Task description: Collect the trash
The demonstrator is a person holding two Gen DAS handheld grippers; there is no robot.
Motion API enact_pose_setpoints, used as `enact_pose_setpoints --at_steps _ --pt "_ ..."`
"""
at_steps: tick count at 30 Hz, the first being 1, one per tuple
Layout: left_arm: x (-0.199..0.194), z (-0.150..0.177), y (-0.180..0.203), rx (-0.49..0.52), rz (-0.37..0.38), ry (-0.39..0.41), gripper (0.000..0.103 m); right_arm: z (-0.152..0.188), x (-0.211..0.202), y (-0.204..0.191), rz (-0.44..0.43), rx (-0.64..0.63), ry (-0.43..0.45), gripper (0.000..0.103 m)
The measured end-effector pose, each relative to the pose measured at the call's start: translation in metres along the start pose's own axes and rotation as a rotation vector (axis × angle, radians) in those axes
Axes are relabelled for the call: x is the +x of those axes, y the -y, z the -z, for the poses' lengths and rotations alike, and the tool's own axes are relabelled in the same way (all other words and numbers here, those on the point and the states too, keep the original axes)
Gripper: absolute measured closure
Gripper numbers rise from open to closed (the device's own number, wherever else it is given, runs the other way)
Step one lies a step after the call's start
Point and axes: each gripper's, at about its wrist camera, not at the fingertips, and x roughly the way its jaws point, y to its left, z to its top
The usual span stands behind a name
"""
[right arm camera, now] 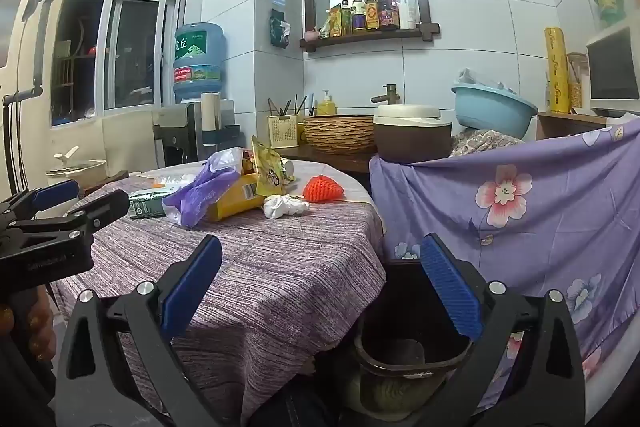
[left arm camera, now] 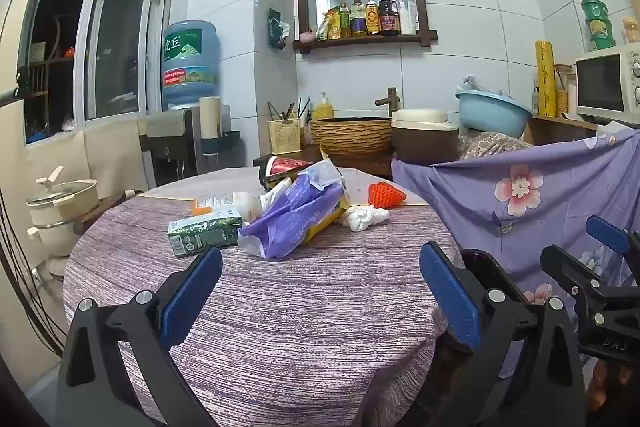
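Grippers: left gripper and right gripper spread wide, nothing held | Trash: pile around purple bag lies far on table | Bin near right | Risk: light bag may be dragged, scattering tissue.

We are seeing a tiled kitchen corner. A blue water jug is sitting upside down on a dispenser beside a sliding window. A wooden shelf is holding sauce bottles. Below it, a woven basin is sitting under a tap. A blue plastic bowl is resting near a microwave, and a purple flowered cloth is hanging to the right.
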Motion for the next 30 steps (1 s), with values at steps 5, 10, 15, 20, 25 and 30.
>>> enact_pose_setpoints --at_steps 5,10,15,20,25,30 --pt "-0.0011 -0.0003 -0.0008 -0.006 0.0 -0.001 0.005 0.0005 -0.0005 -0.0019 0.003 -0.005 0.0 0.005" --pt "-0.0011 0.0 -0.0025 -0.003 -0.003 -0.001 0.005 0.0022 0.0013 -0.0067 0.006 -0.007 0.0 0.005" --pt "-0.0008 0.0001 -0.0042 0.002 0.002 -0.004 0.005 0.0002 0.0007 -0.0039 -0.002 -0.008 -0.005 0.005" --pt "0.0021 -0.0004 -0.0009 0.005 0.004 -0.01 0.005 0.0002 0.0003 -0.0021 -0.004 -0.005 -0.004 0.005" --pt "0.0029 0.0 -0.0006 0.006 0.004 -0.01 0.005 -0.0008 0.0032 -0.0029 -0.009 -0.007 -0.003 0.005" --pt "0.0036 0.0007 0.0003 0.005 0.007 -0.013 0.005 -0.0005 0.0032 -0.0037 -0.01 -0.006 -0.005 0.005"
